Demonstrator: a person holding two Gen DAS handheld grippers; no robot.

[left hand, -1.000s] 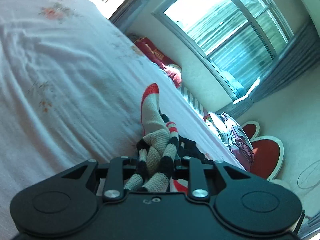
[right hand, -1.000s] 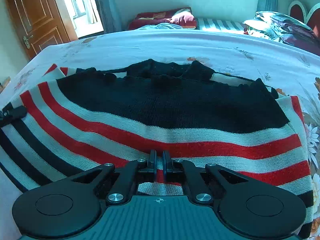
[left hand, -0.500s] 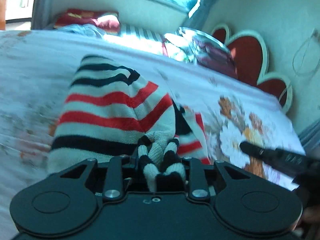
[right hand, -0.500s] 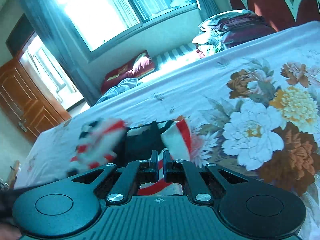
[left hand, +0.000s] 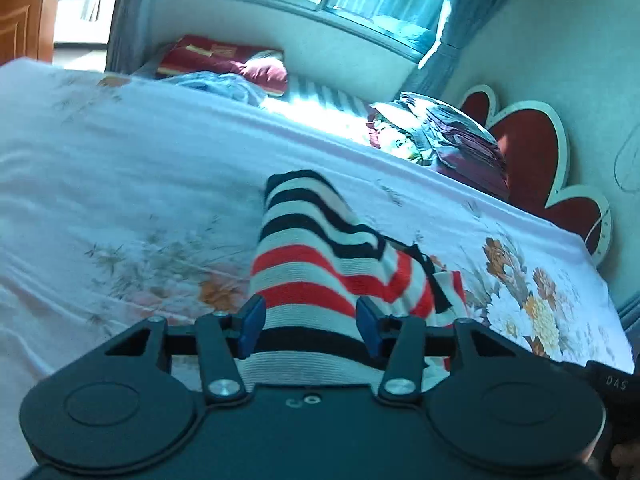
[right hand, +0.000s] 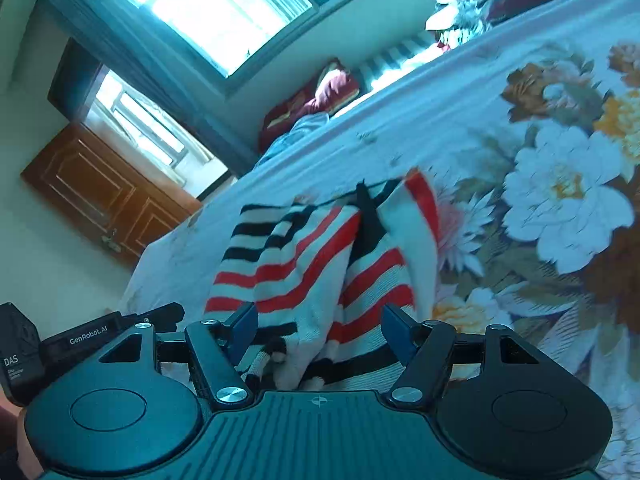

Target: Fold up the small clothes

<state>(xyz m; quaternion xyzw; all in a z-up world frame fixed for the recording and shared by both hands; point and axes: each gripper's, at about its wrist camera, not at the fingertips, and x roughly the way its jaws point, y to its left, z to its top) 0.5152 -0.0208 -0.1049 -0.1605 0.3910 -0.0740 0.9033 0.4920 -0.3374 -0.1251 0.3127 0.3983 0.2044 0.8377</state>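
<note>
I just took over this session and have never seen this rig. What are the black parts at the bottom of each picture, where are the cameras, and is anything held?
No robot arm here: a person carries two hand-held grippers, each with a fisheye camera looking along its fingers. One picture shows the left gripper, the other the right gripper. Both have jaws spread, blue pads apart, gripping nothing. Between them lies the striped knit garment, bunched in red, white and black folds on the floral bedsheet. Pillows sit under the window.
</note>
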